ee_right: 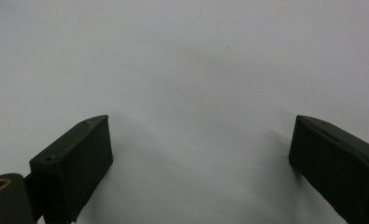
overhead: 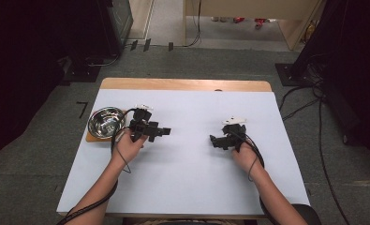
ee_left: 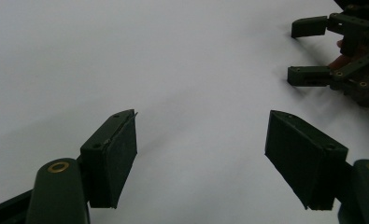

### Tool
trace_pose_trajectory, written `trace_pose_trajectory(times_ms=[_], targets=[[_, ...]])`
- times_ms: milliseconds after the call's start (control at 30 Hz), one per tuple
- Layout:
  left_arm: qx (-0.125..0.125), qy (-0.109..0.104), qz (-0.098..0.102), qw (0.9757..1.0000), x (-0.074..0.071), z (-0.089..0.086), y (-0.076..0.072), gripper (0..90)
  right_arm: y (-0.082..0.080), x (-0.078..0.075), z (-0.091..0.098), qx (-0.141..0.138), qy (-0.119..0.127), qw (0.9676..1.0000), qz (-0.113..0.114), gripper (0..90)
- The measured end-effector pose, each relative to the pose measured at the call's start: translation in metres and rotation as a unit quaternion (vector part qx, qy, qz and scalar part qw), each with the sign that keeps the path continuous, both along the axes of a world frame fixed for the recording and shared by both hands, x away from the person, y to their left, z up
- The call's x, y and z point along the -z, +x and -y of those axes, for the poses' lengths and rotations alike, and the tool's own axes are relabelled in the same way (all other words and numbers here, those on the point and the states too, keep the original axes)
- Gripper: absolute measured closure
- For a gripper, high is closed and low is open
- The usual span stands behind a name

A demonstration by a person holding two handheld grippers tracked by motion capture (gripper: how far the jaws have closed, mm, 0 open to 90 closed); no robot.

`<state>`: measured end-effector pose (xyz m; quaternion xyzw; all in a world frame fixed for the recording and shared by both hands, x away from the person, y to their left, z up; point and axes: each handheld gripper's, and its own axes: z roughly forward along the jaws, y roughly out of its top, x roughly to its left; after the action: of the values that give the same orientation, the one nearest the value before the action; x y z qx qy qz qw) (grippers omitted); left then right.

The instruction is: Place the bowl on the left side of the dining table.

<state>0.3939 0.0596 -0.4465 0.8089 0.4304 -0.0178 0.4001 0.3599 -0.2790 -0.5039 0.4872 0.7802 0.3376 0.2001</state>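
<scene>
Two grippers: left gripper (overhead: pixel 166 131), right gripper (overhead: pixel 212 140); one steel bowl (overhead: pixel 106 122); one table (overhead: pixel 182 187).

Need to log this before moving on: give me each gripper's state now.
Left gripper: open, nothing between its jaws, over the white table cover.
Right gripper: open, holding nothing.

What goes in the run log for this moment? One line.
left gripper: open, empty | right gripper: open, empty | steel bowl: table's left edge

I work in a lab-like recording room: grey carpet (overhead: pixel 42 154), loose cables (overhead: pixel 309 101) trailing past dark equipment racks (overhead: pixel 114 23), my white-covered bench (overhead: pixel 187 183).
</scene>
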Motion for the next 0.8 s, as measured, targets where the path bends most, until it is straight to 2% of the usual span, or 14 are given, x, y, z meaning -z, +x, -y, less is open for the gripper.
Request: trace_pose_trajectory(times_ms=[267, 333, 800], targets=[[0.019, 0.002, 0.012, 0.9997, 0.007, 0.018, -0.007, 24.9, 0.0, 0.0, 0.0, 0.0, 0.0, 1.0, 0.0, 5.8], [0.023, 0.0, 0.01, 0.9997, 0.009, 0.022, -0.008, 24.8, 0.0, 0.0, 0.0, 0.0, 0.0, 1.0, 0.0, 5.7], [0.045, 0.028, 0.029, 0.9982, 0.025, 0.045, -0.015, 24.1, 0.0, 0.0, 0.0, 0.0, 0.0, 1.0, 0.0, 5.8]])
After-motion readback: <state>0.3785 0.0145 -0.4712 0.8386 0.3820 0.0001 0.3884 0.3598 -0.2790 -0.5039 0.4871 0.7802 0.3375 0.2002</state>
